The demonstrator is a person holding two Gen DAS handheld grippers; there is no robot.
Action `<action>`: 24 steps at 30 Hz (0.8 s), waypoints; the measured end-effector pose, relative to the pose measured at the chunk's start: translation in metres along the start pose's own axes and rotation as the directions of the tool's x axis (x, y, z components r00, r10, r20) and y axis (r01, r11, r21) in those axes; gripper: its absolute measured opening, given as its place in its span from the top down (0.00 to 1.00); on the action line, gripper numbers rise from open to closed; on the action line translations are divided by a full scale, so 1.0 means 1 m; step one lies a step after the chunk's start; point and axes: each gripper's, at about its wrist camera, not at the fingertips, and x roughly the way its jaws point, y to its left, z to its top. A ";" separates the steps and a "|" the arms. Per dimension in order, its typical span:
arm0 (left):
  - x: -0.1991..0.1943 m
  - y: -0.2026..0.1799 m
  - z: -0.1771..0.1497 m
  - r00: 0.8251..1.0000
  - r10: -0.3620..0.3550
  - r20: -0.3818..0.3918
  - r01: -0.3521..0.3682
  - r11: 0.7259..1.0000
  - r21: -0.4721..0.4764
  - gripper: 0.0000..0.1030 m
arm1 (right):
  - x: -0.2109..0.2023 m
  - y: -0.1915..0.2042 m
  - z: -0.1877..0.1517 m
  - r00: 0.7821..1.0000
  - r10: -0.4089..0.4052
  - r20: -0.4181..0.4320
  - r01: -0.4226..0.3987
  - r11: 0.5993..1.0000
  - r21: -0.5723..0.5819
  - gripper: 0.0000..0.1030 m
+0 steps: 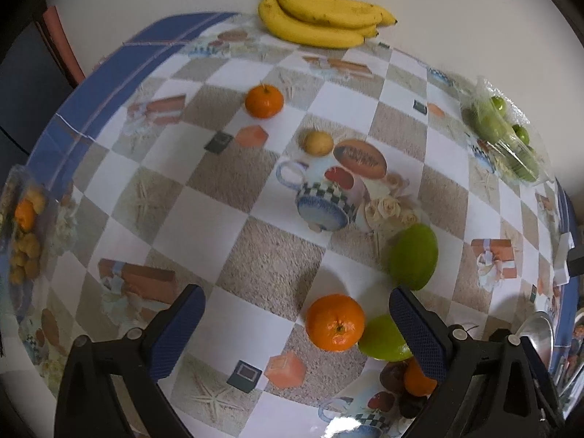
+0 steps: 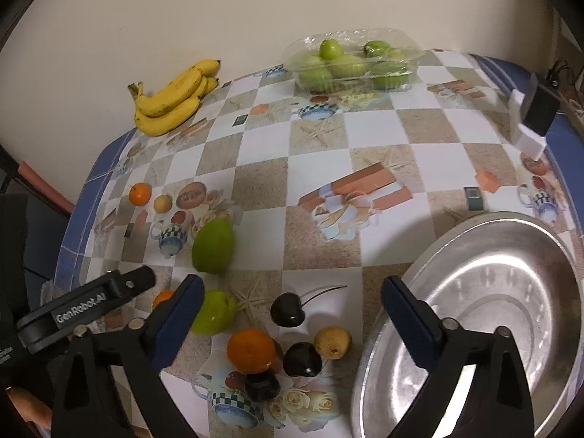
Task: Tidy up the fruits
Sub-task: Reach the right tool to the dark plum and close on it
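Fruit is seen scattered across a table point(image 2: 321, 138) covered in a checked, printed cloth. The left gripper point(image 1: 297, 323) is held above an orange point(image 1: 335, 322), its jaws spread wide with nothing clamped; a green fruit point(image 1: 383, 339) lies touching the orange, and a larger green one point(image 1: 413, 256) sits just beyond. The right gripper point(image 2: 292, 303) is likewise held open and empty over a cluster of dark cherries point(image 2: 287, 309), a second orange point(image 2: 251, 350) and a small yellow fruit point(image 2: 333, 342). A steel bowl point(image 2: 474, 241) stands beside that cluster. Bananas point(image 2: 171, 98) and a clear plastic tray of green fruit point(image 2: 350, 62) are placed against the wall.
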 end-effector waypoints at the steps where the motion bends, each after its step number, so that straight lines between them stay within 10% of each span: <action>1: 0.001 0.000 0.000 1.000 -0.007 -0.006 0.007 1.000 -0.003 0.03 | 0.001 0.000 -0.001 1.000 0.006 -0.006 -0.006 1.000 0.000 0.08; 12: 0.010 0.001 -0.004 0.996 -0.072 -0.049 0.071 0.997 -0.019 0.10 | 0.018 0.001 -0.008 0.997 0.013 -0.077 -0.014 1.000 -0.008 0.58; 24: 0.019 0.005 -0.008 0.991 -0.099 -0.089 0.095 0.994 -0.048 0.24 | 0.029 0.012 -0.014 0.994 -0.045 -0.096 0.039 0.997 -0.070 0.72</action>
